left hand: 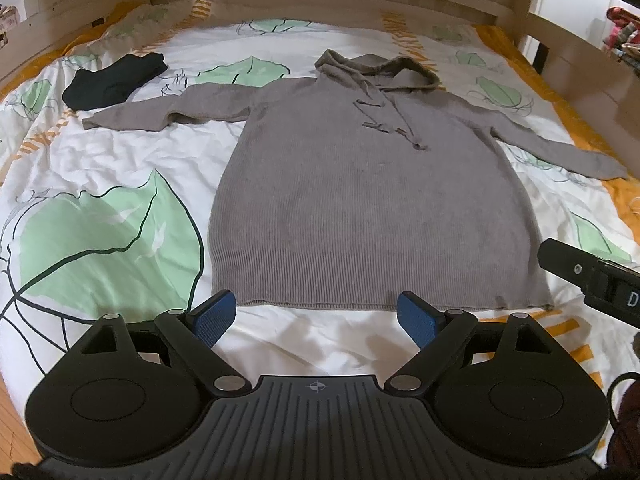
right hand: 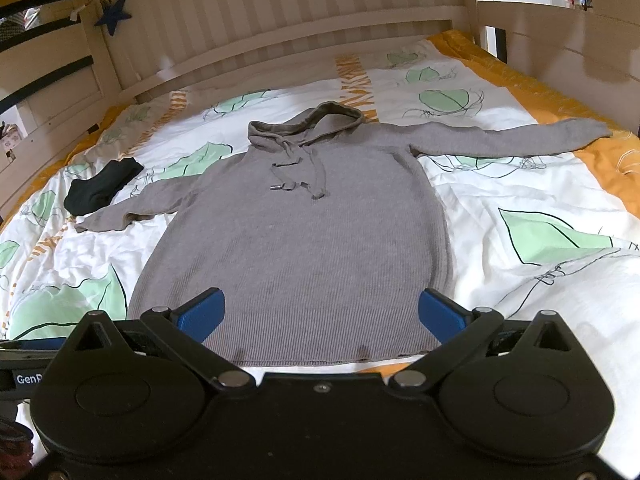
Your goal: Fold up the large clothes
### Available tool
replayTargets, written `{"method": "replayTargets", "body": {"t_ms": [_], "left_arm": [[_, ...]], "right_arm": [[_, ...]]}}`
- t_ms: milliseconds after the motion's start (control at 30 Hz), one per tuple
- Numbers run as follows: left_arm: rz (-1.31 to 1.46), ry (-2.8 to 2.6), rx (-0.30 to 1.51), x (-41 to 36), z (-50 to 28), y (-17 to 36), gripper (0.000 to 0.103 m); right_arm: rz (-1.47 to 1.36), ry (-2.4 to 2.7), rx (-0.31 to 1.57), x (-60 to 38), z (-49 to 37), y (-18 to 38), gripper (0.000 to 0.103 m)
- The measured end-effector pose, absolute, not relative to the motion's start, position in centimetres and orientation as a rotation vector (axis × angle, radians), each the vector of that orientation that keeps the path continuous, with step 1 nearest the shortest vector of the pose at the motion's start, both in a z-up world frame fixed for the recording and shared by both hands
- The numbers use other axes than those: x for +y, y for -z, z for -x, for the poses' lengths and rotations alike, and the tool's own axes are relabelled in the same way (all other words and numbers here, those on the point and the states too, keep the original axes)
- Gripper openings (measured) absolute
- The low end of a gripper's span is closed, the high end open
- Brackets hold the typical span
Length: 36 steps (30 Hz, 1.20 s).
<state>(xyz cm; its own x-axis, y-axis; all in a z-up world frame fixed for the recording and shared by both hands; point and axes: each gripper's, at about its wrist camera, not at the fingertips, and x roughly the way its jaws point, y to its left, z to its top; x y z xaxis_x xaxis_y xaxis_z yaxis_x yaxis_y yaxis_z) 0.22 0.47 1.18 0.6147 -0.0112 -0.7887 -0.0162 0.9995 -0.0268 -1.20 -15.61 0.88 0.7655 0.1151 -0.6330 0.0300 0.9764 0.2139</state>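
both views evenly lit, soft indoor light; focus sharp; strong fisheye bending at edges; dark vignetted corners; faint shadows only.

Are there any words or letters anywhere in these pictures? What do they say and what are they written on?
"GenR", white letters cut off by the frame edge, last letter uncertain, on the left gripper's black body, seen from the right wrist camera.
"D", a lone white letter cut off at the edge, on the right gripper's black body, seen from the left wrist camera.
A small tag at the grey hoodie's hem: too small to read.
No other writing shows.
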Motion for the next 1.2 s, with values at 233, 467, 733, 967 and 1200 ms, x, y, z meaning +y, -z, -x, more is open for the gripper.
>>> {"method": "replayTargets", "body": {"t_ms": [233, 467, 733, 967, 1200], "left_arm": [[0.035, -0.001, 0.923, 0.4, -0.5, -0.9, 0.088], [0.049, 0.011, 0.948, 0.6, -1.2, 0.0, 0.088], [0.021, 0.035, 0.908, 0.9, -3.7, 0.3, 0.088], [0.09, 0.042, 0.777, 4.1, -7.9, -0.8, 0.088], [0.21, 0.074, 0.667, 10.2, -13.0, -1.4, 0.088]], "right_arm": [[-0.218, -0.048, 0.715, -15.7, 0.9, -0.5, 0.103], [-0.222, -0.056, 0.746, -15.8, 0.0, 0.1, 0.103], [-0.314, -0.097, 0.764, -16.3, -2.7, 1.4, 0.103], [-0.235, -0.11, 0.697, -15.0, -6.5, 1.0, 0.103], [-0.185, -0.16, 0.646, -12.8, -10.3, 0.9, 0.103]]}}
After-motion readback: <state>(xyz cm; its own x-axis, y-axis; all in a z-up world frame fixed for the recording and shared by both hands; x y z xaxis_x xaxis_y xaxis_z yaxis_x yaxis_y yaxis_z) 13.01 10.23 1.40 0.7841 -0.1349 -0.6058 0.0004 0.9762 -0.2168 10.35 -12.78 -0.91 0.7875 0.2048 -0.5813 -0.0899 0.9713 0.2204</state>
